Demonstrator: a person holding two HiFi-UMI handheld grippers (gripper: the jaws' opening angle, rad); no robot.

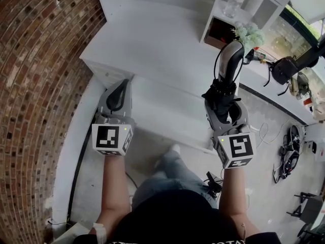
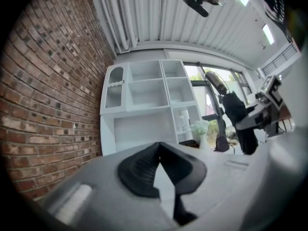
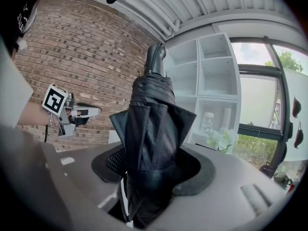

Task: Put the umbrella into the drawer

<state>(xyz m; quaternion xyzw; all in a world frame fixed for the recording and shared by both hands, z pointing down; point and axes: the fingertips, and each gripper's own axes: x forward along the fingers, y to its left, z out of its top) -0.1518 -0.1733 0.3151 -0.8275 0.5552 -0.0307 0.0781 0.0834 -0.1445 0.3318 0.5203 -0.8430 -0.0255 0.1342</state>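
Observation:
A folded black umbrella (image 1: 221, 96) with a grey handle stands upright in my right gripper (image 1: 223, 108), whose jaws are shut on its canopy. In the right gripper view the umbrella (image 3: 151, 129) rises out of the gripper (image 3: 154, 177) and hides the middle of the shelves. My left gripper (image 1: 119, 98) is held out level on the left, shut, with nothing between its pads; its own view shows the tips (image 2: 160, 146) touching. Both grippers hover over the front of a low white cabinet (image 1: 162, 118). I see no open drawer on it.
A brick wall (image 1: 40, 85) runs along the left. White shelves (image 2: 149, 88) stand on the cabinet top, with a glass jar (image 1: 233, 4) and white flowers (image 1: 249, 34) at the right. Cables and gear (image 1: 289, 151) lie on the floor to the right. The person's shoe (image 1: 174, 149) is close to the cabinet.

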